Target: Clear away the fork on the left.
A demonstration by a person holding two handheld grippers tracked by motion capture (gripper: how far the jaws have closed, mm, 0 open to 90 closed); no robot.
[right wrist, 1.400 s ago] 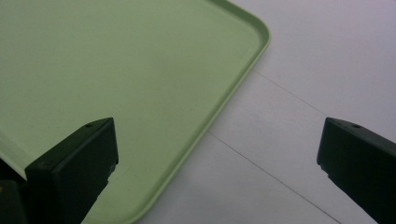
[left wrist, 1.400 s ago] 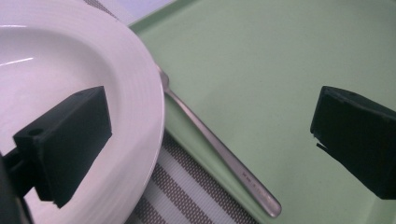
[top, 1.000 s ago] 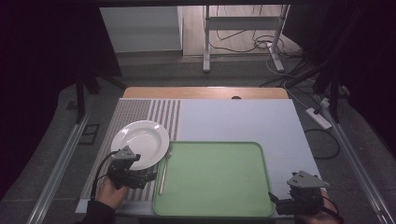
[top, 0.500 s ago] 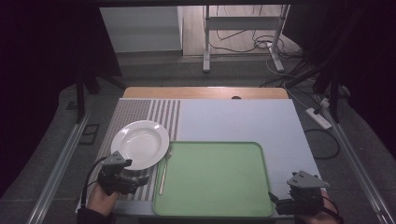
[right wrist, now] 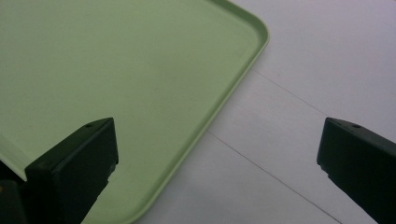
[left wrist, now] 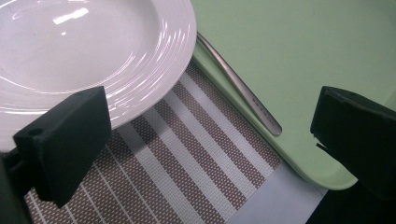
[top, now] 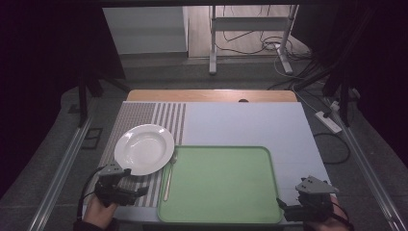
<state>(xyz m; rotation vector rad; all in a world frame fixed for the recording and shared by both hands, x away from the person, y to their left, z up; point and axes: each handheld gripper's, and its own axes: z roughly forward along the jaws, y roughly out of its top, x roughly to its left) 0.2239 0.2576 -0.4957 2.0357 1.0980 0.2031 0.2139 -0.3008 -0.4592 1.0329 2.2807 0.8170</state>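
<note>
Left gripper (top: 137, 191) hovers at the near left corner of the table, over the striped placemat (top: 144, 115), jaws spread wide and holding nothing. Just ahead of it lies the white plate (top: 144, 148), resting on the placemat with its right edge close to the green tray (top: 226, 185). A metal utensil (left wrist: 240, 86) (handle only visible; head hidden under the plate rim) lies along the tray's left edge. Right gripper (top: 284, 208) sits at the tray's near right corner, jaws likewise wide apart, empty, straddling the tray rim and the pale table surface (right wrist: 327, 60).
</note>
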